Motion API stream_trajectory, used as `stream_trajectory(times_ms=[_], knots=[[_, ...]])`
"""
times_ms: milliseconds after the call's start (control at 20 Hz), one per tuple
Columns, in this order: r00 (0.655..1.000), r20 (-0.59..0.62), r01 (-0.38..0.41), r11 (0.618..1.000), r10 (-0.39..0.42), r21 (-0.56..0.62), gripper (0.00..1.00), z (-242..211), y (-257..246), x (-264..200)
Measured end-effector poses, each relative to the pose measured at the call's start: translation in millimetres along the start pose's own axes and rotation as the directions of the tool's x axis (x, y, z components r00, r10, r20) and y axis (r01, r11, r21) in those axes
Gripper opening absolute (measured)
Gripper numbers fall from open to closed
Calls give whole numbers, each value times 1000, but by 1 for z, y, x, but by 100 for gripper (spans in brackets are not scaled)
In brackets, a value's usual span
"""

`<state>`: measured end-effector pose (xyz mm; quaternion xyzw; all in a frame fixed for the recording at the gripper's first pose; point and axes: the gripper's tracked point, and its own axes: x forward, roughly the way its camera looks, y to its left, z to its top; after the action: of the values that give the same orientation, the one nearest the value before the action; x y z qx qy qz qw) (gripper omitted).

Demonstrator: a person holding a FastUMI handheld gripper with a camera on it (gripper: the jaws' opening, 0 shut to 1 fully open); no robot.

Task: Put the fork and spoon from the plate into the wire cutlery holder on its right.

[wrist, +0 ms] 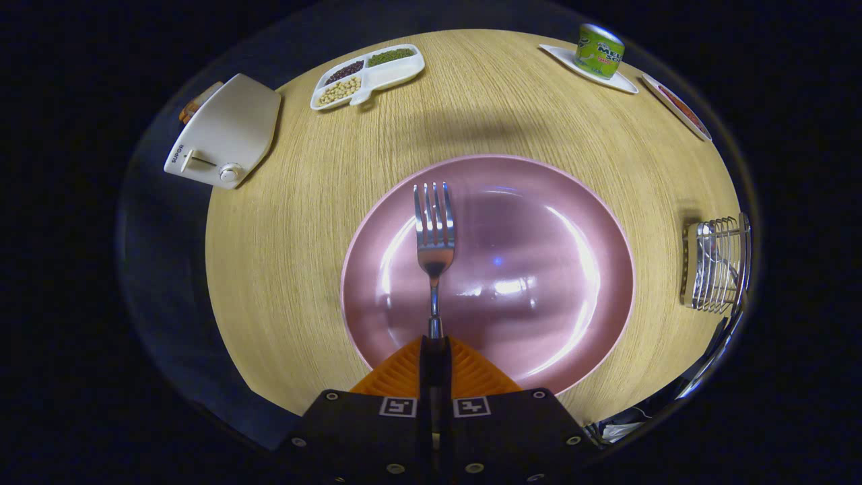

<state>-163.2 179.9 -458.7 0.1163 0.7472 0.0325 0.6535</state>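
Gripper view, read left to right across the round wooden worktop (296, 222). One white toaster (225, 131) stands at the far left edge, with a brown item partly hidden behind it. One white divided dish (369, 74) lies beyond and to the right of the toaster; its three compartments hold pale beans, dark beans and green beans, one kind each.

One pink plate (539, 269) occupies the centre of the worktop, just ahead of the gripper (435, 350). One fork (434, 232) is over the left half of the plate, tines pointing away from the gripper and handle running straight back between the two fingers. The fingers are pressed together on the handle end, pinching the fork. Whether the fork rests on the plate or is raised off it cannot be told.

One green can (600, 50) stands upright on one small white tray (626, 84) at the far right of the worktop. One more white tray (677, 108) with reddish contents lies just beside it, at the worktop rim.

One wire cutlery holder (715, 264) stands to the right of the plate, well apart from the fork. One metal utensil is inside it; its type cannot be told through the wires. Bare worktop lies between the plate and the holder.
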Motion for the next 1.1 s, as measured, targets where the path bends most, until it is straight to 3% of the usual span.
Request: stream_trajectory(times_ms=[700,1100], knots=[[997,69,24,996,-30,86,5,-5,-128,-84],[994,84,60,996,-65,61,5,-10,-199,-141]])
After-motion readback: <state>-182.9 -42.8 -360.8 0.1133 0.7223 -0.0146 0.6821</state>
